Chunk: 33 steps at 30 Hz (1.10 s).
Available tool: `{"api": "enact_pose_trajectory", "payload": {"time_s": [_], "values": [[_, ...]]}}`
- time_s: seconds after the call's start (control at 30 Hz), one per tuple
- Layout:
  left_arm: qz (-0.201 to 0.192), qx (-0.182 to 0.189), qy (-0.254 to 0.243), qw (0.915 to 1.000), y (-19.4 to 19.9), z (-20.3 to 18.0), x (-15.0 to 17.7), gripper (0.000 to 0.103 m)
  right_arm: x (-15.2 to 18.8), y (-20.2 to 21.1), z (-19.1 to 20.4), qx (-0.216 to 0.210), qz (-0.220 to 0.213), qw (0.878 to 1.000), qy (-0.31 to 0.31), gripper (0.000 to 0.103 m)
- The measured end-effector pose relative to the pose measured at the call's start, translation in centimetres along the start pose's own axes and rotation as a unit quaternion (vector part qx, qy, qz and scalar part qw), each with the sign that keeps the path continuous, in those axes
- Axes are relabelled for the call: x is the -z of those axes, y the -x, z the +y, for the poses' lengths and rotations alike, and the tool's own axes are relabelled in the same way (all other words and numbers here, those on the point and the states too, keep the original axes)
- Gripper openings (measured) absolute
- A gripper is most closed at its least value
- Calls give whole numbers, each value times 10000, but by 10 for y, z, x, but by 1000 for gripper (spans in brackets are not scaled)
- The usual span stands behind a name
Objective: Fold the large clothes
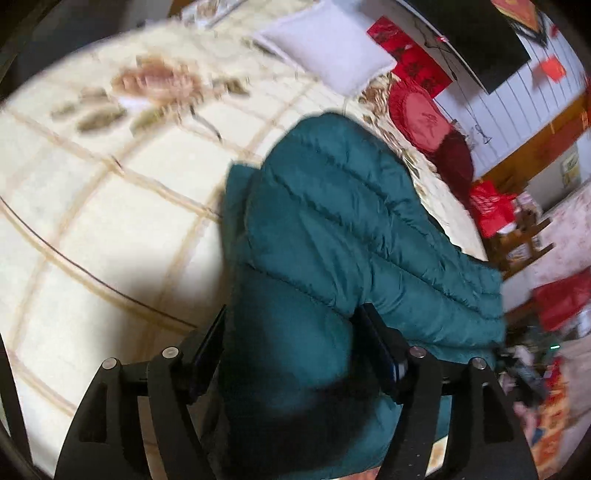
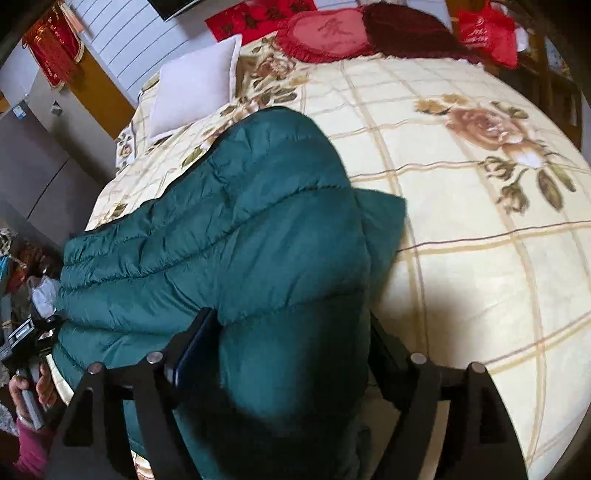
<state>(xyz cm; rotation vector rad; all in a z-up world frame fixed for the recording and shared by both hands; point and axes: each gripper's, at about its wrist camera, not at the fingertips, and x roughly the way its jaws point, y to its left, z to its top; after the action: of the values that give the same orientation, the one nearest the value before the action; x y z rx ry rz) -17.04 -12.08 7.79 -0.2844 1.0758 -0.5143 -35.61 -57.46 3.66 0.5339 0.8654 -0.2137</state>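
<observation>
A teal quilted puffer jacket [image 1: 343, 218] lies on the cream floral bed [image 1: 92, 206], partly folded over itself. My left gripper [image 1: 295, 325] is shut on a thick bunch of the jacket's near edge, which fills the space between the jaws. In the right wrist view the jacket [image 2: 240, 221] stretches from the near edge toward the white pillow. My right gripper [image 2: 291, 332] is also shut on a bulky fold of the jacket. The left gripper [image 2: 22, 343] and the hand holding it show at the left edge of that view. The gripped fabric hides the fingertips.
A white pillow [image 2: 195, 88] lies at the head of the bed, with a red round cushion [image 2: 325, 33] and a dark red cushion [image 2: 410, 33] beside it. Red bags [image 1: 491, 206] and clutter stand off the bed's side. Bare bedspread [image 2: 480, 258] lies to the jacket's right.
</observation>
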Motion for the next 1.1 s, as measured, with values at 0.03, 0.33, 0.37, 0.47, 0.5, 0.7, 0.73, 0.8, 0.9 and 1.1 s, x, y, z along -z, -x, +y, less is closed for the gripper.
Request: {"api": "enact_pose_trajectory", "payload": {"time_s": [0.03, 0.33, 0.37, 0.47, 0.5, 0.7, 0.73, 0.8, 0.9, 1.1], "values": [[-172, -208, -136, 9995, 9, -6, 2, 83, 2, 8, 5, 113, -82, 9999, 96, 80], [-827, -929, -921, 9880, 42, -45, 33, 83, 24, 67, 50, 296, -545, 9959, 657, 81], [-864, -1030, -1070, 9851, 43, -53, 39, 83, 30, 70, 58, 300, -576, 9952, 731, 82], [-943, -1238, -1314, 9790, 41, -71, 53, 83, 45, 75, 79, 398, -665, 9928, 915, 88], [-977, -1258, -1357, 9779, 43, -72, 58, 83, 50, 73, 86, 438, -678, 9919, 984, 88], [-1016, -1328, -1459, 9751, 42, -86, 81, 83, 77, 69, 123, 491, -793, 9888, 1164, 89], [-1001, -1321, -1466, 9752, 42, -88, 84, 83, 79, 68, 125, 478, -804, 9890, 1150, 89], [-952, -1309, -1493, 9755, 41, -92, 90, 83, 86, 66, 132, 455, -818, 9891, 1141, 89], [-978, -1322, -1544, 9742, 44, -98, 100, 83, 95, 64, 142, 468, -815, 9889, 1153, 89], [-1182, -1398, -1679, 9687, 53, -110, 114, 83, 109, 65, 157, 587, -914, 9865, 1227, 89]]}}
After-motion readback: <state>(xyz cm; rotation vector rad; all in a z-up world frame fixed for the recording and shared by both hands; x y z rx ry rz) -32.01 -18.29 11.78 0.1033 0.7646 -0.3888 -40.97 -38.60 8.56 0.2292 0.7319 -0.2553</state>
